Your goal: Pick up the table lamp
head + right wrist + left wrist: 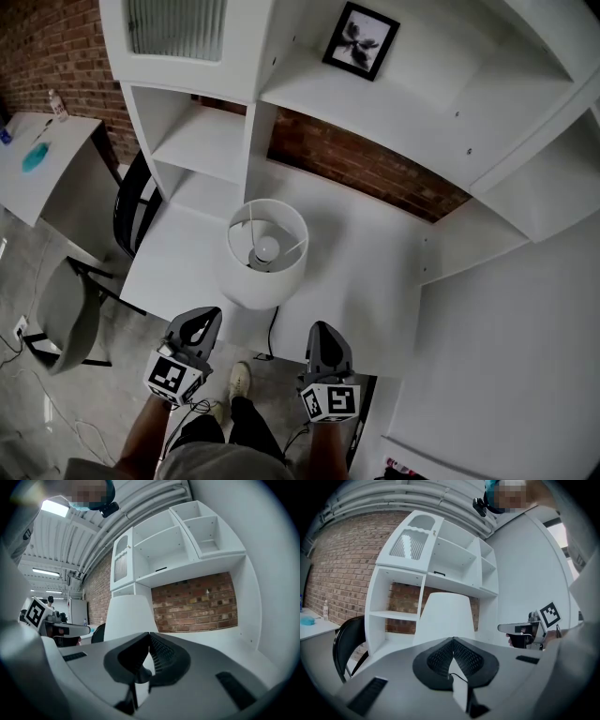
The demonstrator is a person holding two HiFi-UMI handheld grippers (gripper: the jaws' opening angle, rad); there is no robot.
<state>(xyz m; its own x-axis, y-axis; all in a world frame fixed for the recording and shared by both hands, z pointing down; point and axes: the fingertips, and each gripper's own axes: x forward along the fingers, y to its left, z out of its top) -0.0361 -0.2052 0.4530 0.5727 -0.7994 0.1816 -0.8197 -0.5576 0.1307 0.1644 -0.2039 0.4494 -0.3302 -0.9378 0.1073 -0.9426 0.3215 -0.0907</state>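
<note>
The table lamp (pixel 267 251), with a white drum shade and a bulb showing inside, stands upright on the white desk (pixel 366 281) near its front edge. My left gripper (pixel 208 315) hovers just short of the desk's front edge, below and left of the shade, shut with nothing in it. My right gripper (pixel 319 329) is beside it, below and right of the shade, also shut and empty. In the left gripper view the lamp shade (pixel 445 616) rises straight ahead beyond the closed jaws (pixel 453 639). In the right gripper view the shade (pixel 129 616) stands ahead, slightly left of the closed jaws (pixel 149 634).
A white shelf unit (pixel 202 141) with a framed picture (pixel 361 41) backs the desk against a brick wall. A black chair (pixel 131 202) stands left of the desk, with a side table (pixel 56 159) and a grey chair (pixel 66 314) beyond. The lamp's black cord (pixel 272 333) hangs over the front edge.
</note>
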